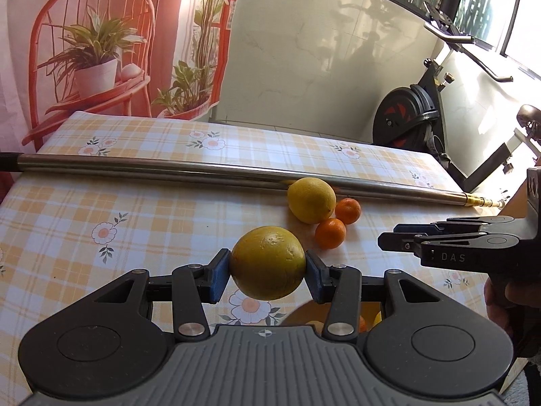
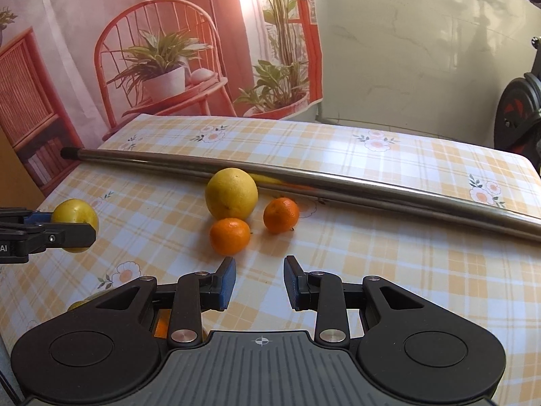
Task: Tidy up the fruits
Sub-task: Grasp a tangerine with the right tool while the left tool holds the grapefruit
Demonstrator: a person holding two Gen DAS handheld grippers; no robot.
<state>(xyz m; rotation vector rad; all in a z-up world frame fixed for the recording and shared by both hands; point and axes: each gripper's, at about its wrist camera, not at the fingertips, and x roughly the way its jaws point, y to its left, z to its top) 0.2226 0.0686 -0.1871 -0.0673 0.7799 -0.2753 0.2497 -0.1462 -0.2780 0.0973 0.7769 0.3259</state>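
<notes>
As seen from the left wrist only: a hand [image 1: 500,301] behind the right gripper [image 1: 389,241], and an exercise bike [image 1: 405,118] beyond the pole [image 1: 169,165]. From the right wrist only: blue pads [image 2: 230,280] of that gripper a narrow gap apart, nothing between, above the table [image 2: 372,270] on the pole's near side. Left gripper [image 1: 267,277] clamped on a yellow-green fruit [image 1: 267,260], raised off the cloth, nearer than the pole. Lemon [image 1: 311,199] right by the pole's near side. Two mandarins [image 1: 330,233] just nearer, beside the lemon.
</notes>
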